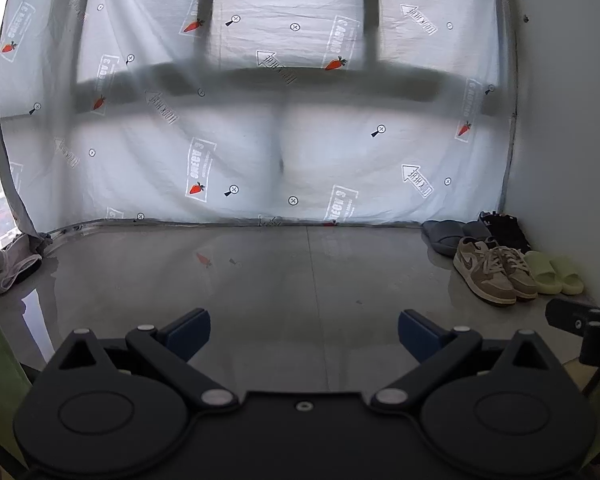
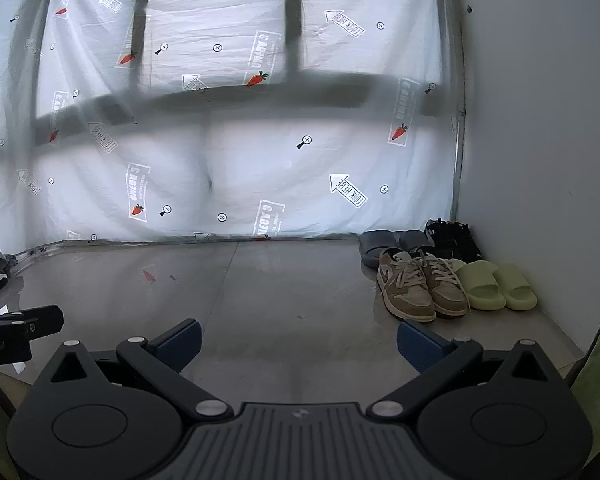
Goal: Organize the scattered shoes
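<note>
Grey floor (image 1: 260, 280); pale shoe (image 1: 14, 262) at curtain, left wrist view only.

Both wrist cameras sit low above the glossy floor (image 1: 260, 280), each looking forward along its own fingers toward the printed curtain (image 1: 260, 140). The left view faces it squarely; the right view stands further right, nearer the shoes (image 2: 440, 280). They share curtain, floor and shoes, and each edge catches the other gripper.

Tan sneakers (image 2: 420, 288), lime-green slides (image 2: 498, 286), grey slides (image 2: 380, 242), carrot-printed white sheet (image 2: 240, 160), glossy grey floor (image 2: 280, 300).
</note>
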### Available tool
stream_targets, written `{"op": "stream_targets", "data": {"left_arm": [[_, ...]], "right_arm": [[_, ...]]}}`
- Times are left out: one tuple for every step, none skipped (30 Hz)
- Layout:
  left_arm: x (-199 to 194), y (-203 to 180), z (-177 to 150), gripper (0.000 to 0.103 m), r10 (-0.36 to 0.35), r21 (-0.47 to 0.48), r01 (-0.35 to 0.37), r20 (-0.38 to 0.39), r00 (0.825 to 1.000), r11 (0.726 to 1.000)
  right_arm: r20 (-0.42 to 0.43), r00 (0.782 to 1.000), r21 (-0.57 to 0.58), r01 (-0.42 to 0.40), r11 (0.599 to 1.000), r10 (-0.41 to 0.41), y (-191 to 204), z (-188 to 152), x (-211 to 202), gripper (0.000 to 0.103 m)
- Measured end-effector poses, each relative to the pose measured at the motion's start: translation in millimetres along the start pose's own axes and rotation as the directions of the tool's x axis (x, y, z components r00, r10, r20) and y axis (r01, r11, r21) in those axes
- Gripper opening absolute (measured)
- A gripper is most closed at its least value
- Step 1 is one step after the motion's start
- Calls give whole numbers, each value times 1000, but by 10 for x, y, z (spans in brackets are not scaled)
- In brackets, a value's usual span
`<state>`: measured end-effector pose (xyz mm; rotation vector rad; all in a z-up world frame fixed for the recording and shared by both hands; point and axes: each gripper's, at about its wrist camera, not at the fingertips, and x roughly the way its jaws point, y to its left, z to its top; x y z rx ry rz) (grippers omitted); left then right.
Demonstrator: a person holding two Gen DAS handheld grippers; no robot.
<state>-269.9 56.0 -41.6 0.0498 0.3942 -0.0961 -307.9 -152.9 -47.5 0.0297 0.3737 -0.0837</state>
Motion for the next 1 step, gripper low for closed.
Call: {"op": "stream_targets", "data": {"left_arm": [[1,-1,5,101,-3,0,3,1,1000,1000]], "right_arm": [[1,1000,-1,-1,1000,1,3,0,-4,103]]}}
